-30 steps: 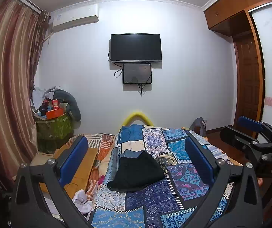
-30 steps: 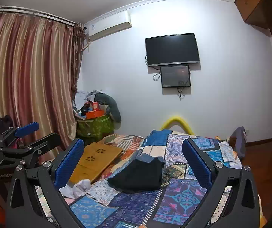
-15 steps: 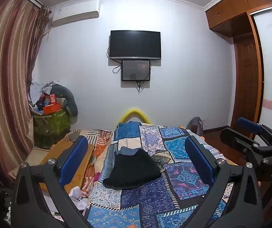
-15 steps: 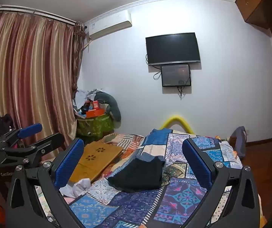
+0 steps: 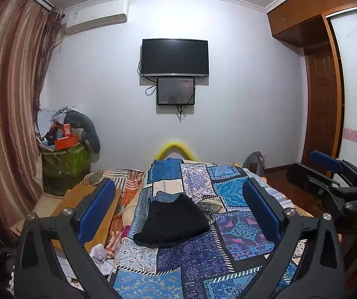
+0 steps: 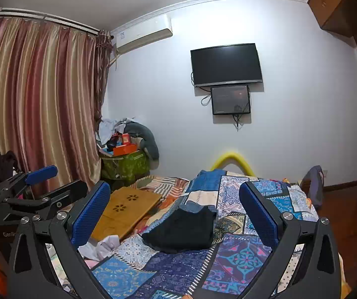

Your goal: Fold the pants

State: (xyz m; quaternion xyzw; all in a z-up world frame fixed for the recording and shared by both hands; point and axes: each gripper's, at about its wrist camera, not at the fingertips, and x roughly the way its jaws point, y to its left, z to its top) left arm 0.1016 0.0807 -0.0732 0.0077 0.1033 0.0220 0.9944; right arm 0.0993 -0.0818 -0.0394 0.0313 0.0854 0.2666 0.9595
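Observation:
Black pants (image 5: 173, 220) lie folded in a compact pile on the patchwork bedspread (image 5: 238, 234), with a blue denim garment (image 5: 164, 196) peeking out behind them. The right wrist view shows the same black pants (image 6: 183, 229) on the bedspread (image 6: 238, 256). My left gripper (image 5: 178, 208) is held above the bed, well short of the pants, open and empty. My right gripper (image 6: 174, 208) is likewise raised, open and empty. Each gripper appears at the edge of the other's view: the right gripper (image 5: 332, 174) and the left gripper (image 6: 46, 182).
A wooden lap desk (image 6: 126, 209) and crumpled white cloth (image 6: 103, 245) lie left of the pants. A cluttered green box (image 5: 65, 159) stands by the curtain (image 5: 6, 114). A TV (image 5: 174, 57) hangs on the far wall; a wooden door (image 5: 321, 114) is at right.
Both grippers stay open and empty while the left view tilts slightly up and back. The pants have not moved.

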